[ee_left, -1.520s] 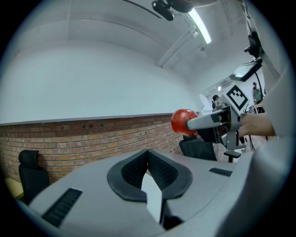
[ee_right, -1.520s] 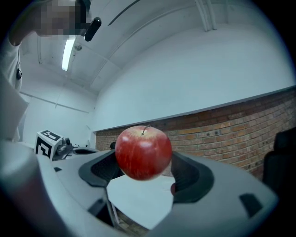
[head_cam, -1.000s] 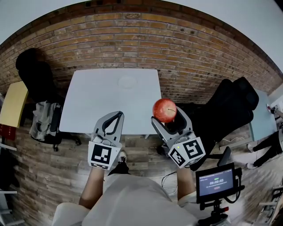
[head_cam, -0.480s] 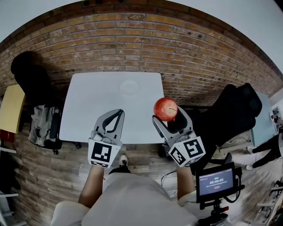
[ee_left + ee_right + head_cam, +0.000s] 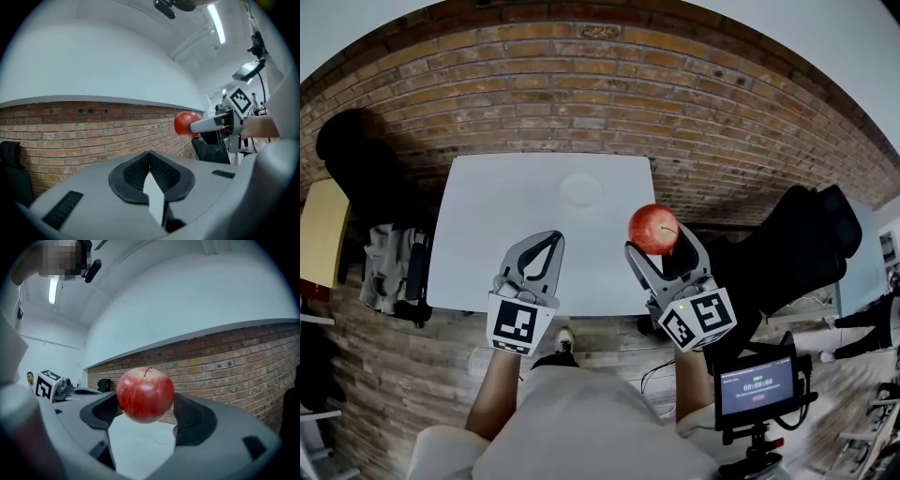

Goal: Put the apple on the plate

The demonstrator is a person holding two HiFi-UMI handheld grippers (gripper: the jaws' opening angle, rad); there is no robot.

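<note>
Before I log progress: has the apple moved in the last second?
Yes, slightly toward the plate: the apple now overlaps the table's right edge instead of hanging beside it.

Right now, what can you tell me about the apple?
The apple is round, shiny and red, with a thin stem pointing up. The right gripper holds it between its two jaws, in the air by the white table's near right corner. It is not on the plate yet.

Head view looks steeply down; gripper views share apple (image 5: 145, 393) and brick wall (image 5: 70, 136).
</note>
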